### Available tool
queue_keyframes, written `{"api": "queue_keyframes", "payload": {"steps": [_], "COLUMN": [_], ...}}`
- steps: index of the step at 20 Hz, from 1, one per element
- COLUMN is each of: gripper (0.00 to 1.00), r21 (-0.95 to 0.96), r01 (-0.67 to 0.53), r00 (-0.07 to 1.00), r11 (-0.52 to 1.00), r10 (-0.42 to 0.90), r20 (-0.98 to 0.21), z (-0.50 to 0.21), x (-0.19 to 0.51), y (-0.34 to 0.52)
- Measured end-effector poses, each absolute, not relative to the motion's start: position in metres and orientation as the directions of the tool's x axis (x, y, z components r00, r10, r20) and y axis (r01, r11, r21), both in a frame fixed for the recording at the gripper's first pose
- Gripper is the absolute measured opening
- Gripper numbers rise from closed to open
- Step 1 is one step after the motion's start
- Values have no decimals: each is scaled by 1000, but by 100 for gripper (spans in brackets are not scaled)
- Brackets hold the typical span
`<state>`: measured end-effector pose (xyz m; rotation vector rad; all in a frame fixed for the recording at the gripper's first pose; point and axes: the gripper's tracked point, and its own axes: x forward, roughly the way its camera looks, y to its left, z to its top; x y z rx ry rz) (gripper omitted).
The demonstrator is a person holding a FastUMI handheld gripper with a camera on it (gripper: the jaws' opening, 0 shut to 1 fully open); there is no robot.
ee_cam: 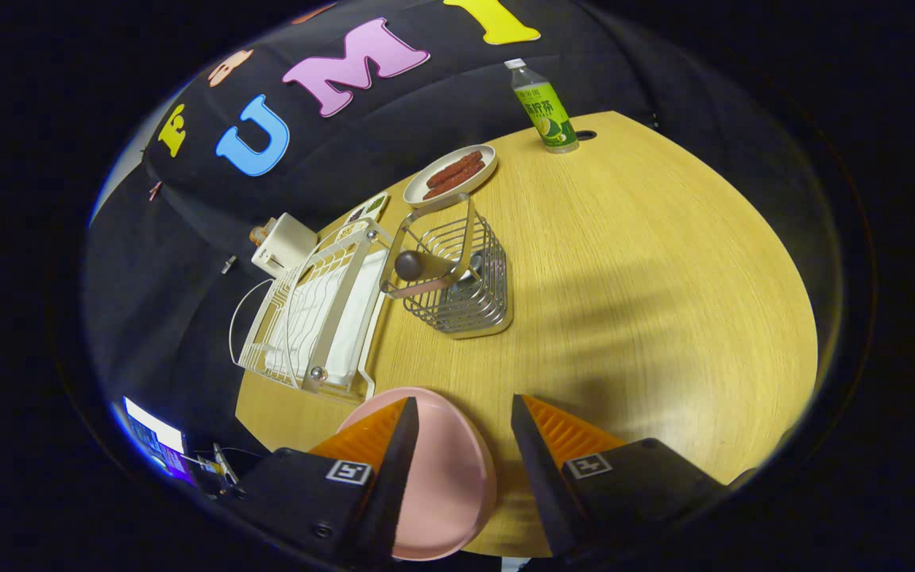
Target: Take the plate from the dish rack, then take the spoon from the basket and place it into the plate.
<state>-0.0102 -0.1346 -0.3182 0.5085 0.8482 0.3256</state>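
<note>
I see the gripper (464, 407) with its fingers spread apart, nothing pressed between them. The pink plate (445, 485) lies flat on the wooden table (648, 302), out of the dish rack (314, 318); one finger (382, 445) covers part of it, so I can't tell if that finger touches it. The rack sits beyond the plate, empty as far as I can make out. The wire basket (465, 278) stands just beside the rack; the spoon (426, 270) leans in it, dark round end sticking out, the rest hidden by wires. Farther back: a dish of sausages (451, 175) and a green bottle (545, 107).
</note>
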Motion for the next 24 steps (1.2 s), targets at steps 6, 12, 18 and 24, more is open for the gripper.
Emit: {"api": "queue_keyframes", "payload": {"steps": [6,12,18,24], "gripper": [98,98,98,67], "r21": [356,222,129,63], "r01": [-224,-304,-330,-346], "r00": [798,889,920,927], "r11": [907,926,935,936], "r10": [381,360,349,352], "r20": [-467,-284,-177,-131], "z": [-264,-235,-240,-254], "x": [13,50,84,92], "y": [-168,-159,-147,-138]}}
